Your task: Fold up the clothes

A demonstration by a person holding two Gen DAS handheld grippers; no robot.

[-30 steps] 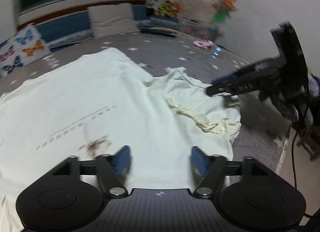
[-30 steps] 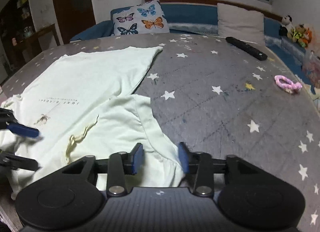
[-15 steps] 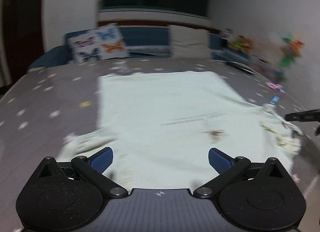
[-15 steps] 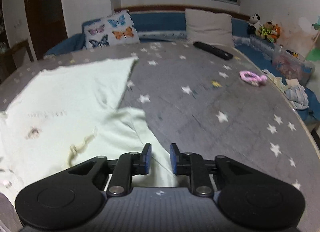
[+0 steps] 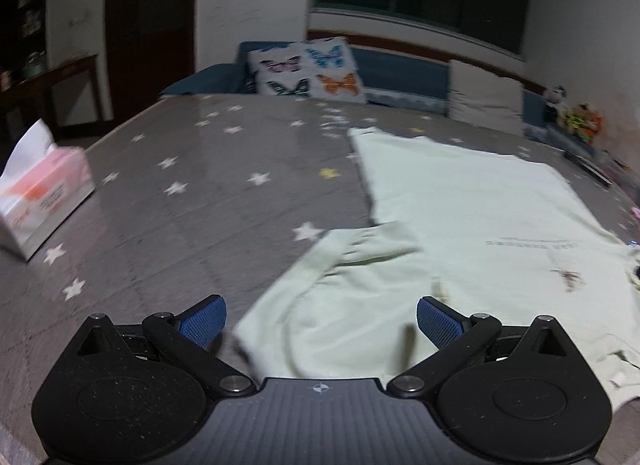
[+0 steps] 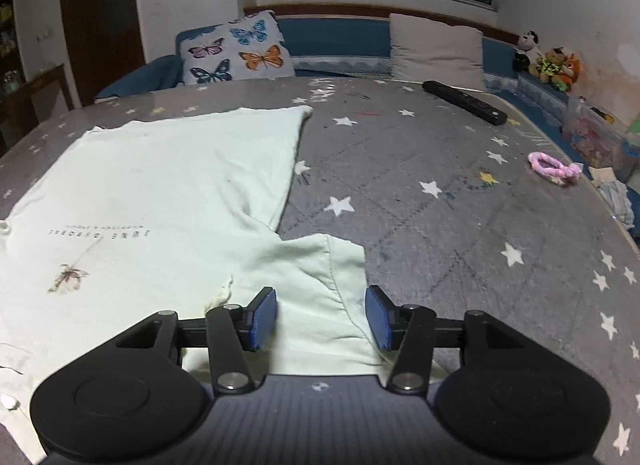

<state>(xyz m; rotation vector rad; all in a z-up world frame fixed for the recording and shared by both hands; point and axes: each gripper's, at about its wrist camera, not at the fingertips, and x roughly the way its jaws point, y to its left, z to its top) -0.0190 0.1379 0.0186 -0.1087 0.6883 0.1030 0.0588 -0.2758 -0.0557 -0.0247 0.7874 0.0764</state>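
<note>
A pale green T-shirt (image 5: 472, 217) with small printed text lies spread flat on the grey star-patterned bed. In the left wrist view my left gripper (image 5: 320, 321) is wide open over the shirt's left sleeve (image 5: 352, 273). In the right wrist view the shirt (image 6: 160, 193) fills the left half, and my right gripper (image 6: 322, 319) is open with the right sleeve (image 6: 320, 289) lying between its blue pads. Neither gripper holds cloth.
A pink tissue box (image 5: 40, 193) stands at the bed's left edge. A black remote (image 6: 464, 107) and a pink hair tie (image 6: 554, 167) lie on the right side. A butterfly pillow (image 6: 236, 51), a plain pillow (image 6: 438, 51) and plush toys (image 6: 548, 61) line the back.
My left gripper swung left from the shirt's right side to its left sleeve and opened wide. My right gripper went from nearly shut to open over the right sleeve.
</note>
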